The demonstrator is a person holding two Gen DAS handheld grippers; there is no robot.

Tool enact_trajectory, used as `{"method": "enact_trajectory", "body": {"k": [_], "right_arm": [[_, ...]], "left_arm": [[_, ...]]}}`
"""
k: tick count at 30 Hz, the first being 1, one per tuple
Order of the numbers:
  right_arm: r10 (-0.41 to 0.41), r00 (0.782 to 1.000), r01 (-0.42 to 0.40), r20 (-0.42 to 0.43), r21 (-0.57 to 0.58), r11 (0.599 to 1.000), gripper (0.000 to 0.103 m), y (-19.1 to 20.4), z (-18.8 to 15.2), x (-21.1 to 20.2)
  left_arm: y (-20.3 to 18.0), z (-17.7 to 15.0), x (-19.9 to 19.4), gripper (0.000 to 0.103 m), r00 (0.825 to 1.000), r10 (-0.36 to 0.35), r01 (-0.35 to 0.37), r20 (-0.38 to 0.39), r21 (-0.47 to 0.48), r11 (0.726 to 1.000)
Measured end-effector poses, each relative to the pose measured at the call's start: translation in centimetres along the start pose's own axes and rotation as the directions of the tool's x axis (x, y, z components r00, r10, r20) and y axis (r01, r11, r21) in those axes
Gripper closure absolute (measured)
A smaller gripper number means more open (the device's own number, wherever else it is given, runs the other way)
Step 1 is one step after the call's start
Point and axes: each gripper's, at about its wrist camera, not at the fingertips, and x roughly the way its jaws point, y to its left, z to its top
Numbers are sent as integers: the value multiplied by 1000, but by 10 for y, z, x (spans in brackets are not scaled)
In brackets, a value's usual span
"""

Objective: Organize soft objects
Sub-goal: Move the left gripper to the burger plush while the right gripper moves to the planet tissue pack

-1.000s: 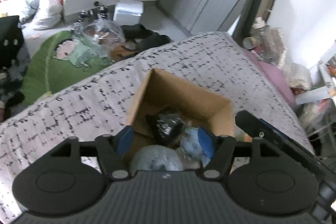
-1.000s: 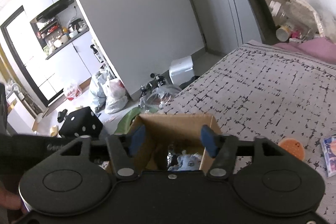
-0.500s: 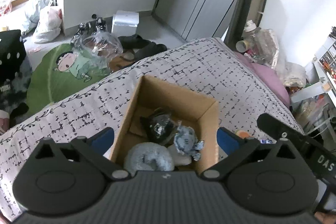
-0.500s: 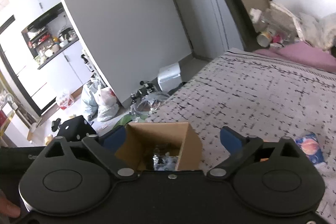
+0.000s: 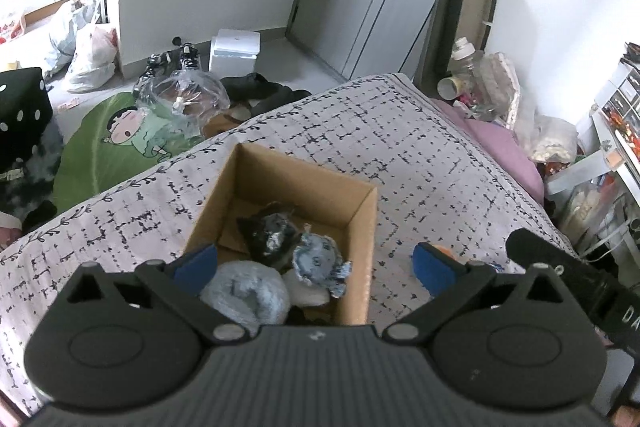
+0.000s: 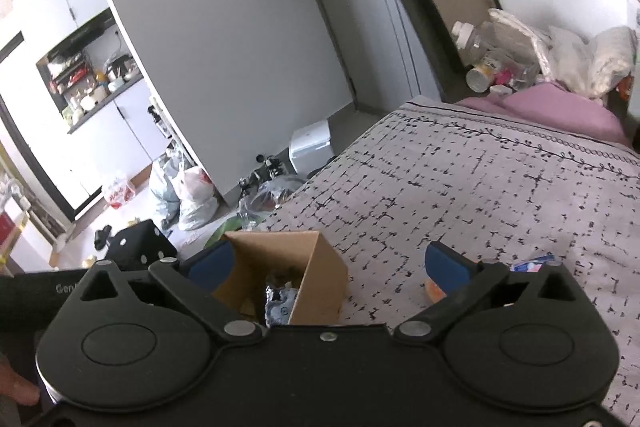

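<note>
An open cardboard box (image 5: 362, 215) stands on the patterned bed cover. Inside lie a black soft toy (image 5: 270, 237), a blue plush (image 5: 320, 261), a pale blue round plush (image 5: 248, 295) and a white piece (image 5: 306, 294). My left gripper (image 5: 316, 263) hangs above the box's near side, open, with nothing between its blue pads. My right gripper (image 6: 328, 261) is above and to the right of the same box (image 6: 320, 291). Its jaws are opening and hold nothing. An orange soft object (image 6: 434, 291) lies on the bed behind its right finger.
A blue packet (image 6: 532, 263) lies beside the orange object. A pink pillow (image 6: 560, 111) and bottles (image 6: 488, 67) sit at the bed's far end. On the floor are a green cartoon mat (image 5: 120, 143), plastic bags (image 5: 84, 55), a black dice cushion (image 5: 22, 107) and a white box (image 5: 234, 53).
Both grippers went from half closed to wide open. Both drew back and up from the box, which now looks smaller and farther away.
</note>
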Motion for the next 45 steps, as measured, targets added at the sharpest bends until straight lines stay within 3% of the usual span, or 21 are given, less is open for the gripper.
{"method": "enact_trajectory", "body": {"k": [16, 28, 45], "right_arm": [[-19, 1000, 18, 15, 52, 998, 0, -53, 9, -40], [0, 1000, 4, -31, 143, 990, 0, -97, 7, -51], [-111, 990, 131, -86, 283, 950, 0, -163, 0, -60]], "left_arm": [[-49, -15, -18, 0, 999, 45, -46, 25, 32, 998], [-92, -27, -17, 0, 998, 67, -68, 14, 93, 993], [-137, -36, 13, 0, 999, 46, -45, -6, 112, 993]]}}
